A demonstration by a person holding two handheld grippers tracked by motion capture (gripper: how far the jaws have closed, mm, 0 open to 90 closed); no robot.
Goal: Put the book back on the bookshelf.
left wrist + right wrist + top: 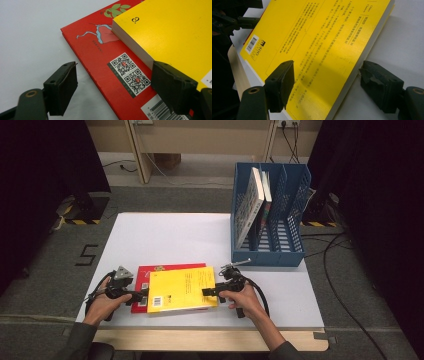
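Straddling the thick, stiff yellow book's right edge, right gripper fingers stood wide; likely hefty, slick-covered, best pinched there.

You have a thick yellow book lying flat, back cover up with its barcode showing — stacked askew on a thinner red book, near the desk's front edge.
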